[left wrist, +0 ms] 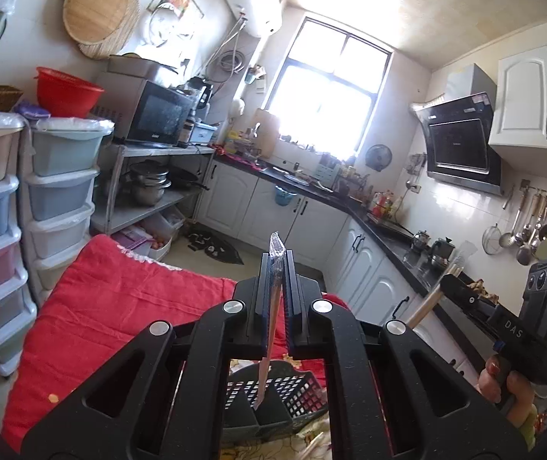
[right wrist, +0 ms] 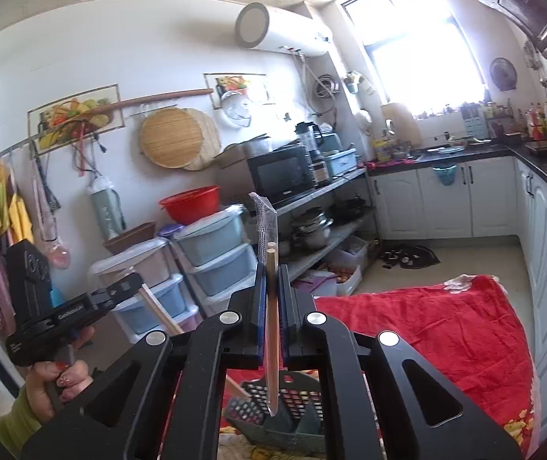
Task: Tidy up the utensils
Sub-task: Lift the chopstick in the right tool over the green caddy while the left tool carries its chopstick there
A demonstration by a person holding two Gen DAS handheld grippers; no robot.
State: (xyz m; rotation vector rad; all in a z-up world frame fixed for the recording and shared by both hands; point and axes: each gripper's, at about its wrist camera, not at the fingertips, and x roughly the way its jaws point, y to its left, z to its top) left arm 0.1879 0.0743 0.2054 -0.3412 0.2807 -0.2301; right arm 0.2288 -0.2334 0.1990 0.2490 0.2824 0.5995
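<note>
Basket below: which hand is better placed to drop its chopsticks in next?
Right, marginally. Both grippers are shut on wrapped chopsticks above the basket, but the right's pair hangs over its dividers.

A wrapped pair of reddish chopsticks (left wrist: 273, 299) stands nearly upright, its clear plastic sleeve poking out at the top and its lower tip hanging just above the basket. A second pair, pale wooden chopsticks (right wrist: 272, 322) in a clear crinkled wrapper, is also held almost vertical, its two round ends showing at the top. Below both sits a dark green lattice-walled utensil basket (left wrist: 296, 391) with inner dividers, lying on the red quilted cover.
</note>
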